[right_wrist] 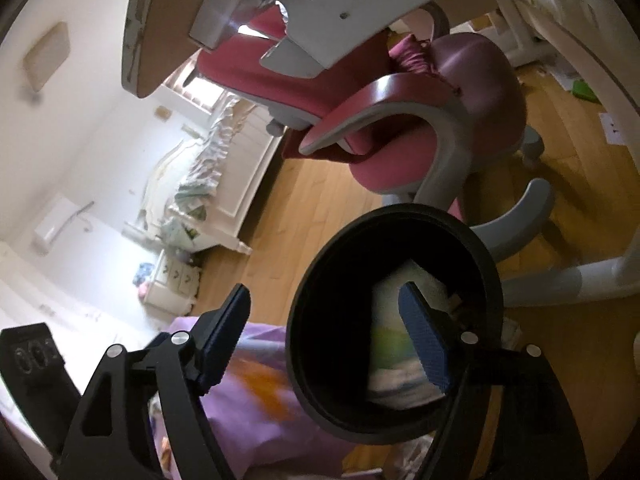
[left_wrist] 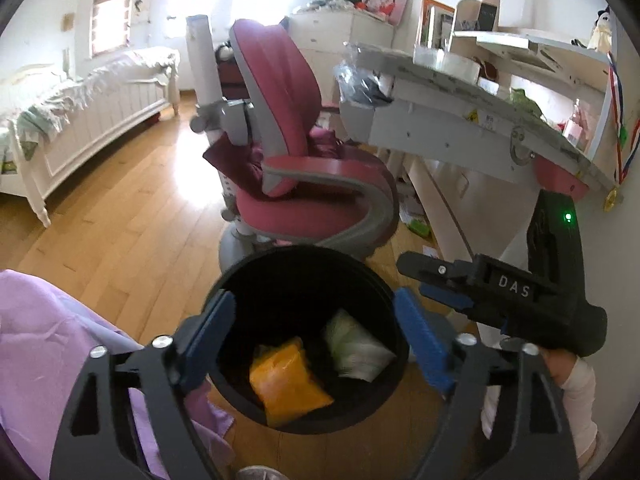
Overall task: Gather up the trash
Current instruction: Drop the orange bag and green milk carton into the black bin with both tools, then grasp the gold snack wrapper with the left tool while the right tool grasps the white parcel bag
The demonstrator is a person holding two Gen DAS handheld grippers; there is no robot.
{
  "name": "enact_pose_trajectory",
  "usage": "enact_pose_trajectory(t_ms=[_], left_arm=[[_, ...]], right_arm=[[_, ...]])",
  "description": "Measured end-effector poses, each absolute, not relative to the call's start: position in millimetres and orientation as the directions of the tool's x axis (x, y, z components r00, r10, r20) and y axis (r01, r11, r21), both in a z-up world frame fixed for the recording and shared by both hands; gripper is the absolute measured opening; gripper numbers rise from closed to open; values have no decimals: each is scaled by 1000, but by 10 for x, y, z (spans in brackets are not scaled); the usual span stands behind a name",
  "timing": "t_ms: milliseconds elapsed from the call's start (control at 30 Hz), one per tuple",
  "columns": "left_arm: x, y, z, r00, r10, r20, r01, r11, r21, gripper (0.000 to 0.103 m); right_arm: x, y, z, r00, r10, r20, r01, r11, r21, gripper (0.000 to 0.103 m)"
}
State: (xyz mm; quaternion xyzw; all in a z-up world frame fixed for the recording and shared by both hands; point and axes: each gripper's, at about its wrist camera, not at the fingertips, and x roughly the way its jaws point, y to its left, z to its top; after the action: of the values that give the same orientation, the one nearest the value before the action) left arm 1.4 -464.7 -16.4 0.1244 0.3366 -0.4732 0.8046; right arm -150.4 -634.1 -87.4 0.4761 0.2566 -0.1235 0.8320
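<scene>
One black bin [left_wrist: 308, 340] stood on the wooden floor [left_wrist: 120, 220], directly below both grippers. It held two packets: one orange packet [left_wrist: 288, 384] and one pale white-green packet [left_wrist: 354, 354], lying side by side on the bottom. The left gripper [left_wrist: 316, 332] hung over the bin's mouth, its two blue-padded jaws spread wide on either side of the rim and gripping nothing. The right gripper [right_wrist: 328, 328] likewise stood wide open and empty, one finger over the bin's opening, the other outside it above one lilac cloth [right_wrist: 248, 392]. One pink chair [left_wrist: 296, 152] and one white desk [left_wrist: 460, 120] stood behind the bin.
</scene>
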Motion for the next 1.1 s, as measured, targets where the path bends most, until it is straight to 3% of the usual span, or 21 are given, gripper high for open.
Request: enact_pose_trajectory(t_ms=[133, 233, 500, 733, 1000, 1100], left_arm=[[15, -4529, -105, 325, -670, -667, 834, 536, -131, 85], [-12, -4307, -29, 346, -672, -655, 821, 554, -135, 94], [19, -3366, 126, 495, -603, -625, 734, 676, -71, 94], [201, -2221, 21, 598, -467, -651, 586, 809, -41, 94], [385, -1350, -386, 582, -335, -741, 492, 870, -7, 93], [427, -1218, -522, 560, -318, -765, 490, 872, -4, 84]], right_arm=[[-1504, -6281, -834, 838, 47, -543, 443, 521, 729, 77], [-1444, -6181, -787, 837, 69, -543, 427, 537, 727, 77], [-1162, -5713, -605, 820, 162, -549, 350, 618, 704, 77], [-840, -5108, -442, 776, 260, -575, 258, 701, 665, 77], [-161, -3835, -88, 633, 437, -639, -17, 833, 552, 83], [157, -3248, 24, 556, 506, -659, -157, 843, 514, 90]])
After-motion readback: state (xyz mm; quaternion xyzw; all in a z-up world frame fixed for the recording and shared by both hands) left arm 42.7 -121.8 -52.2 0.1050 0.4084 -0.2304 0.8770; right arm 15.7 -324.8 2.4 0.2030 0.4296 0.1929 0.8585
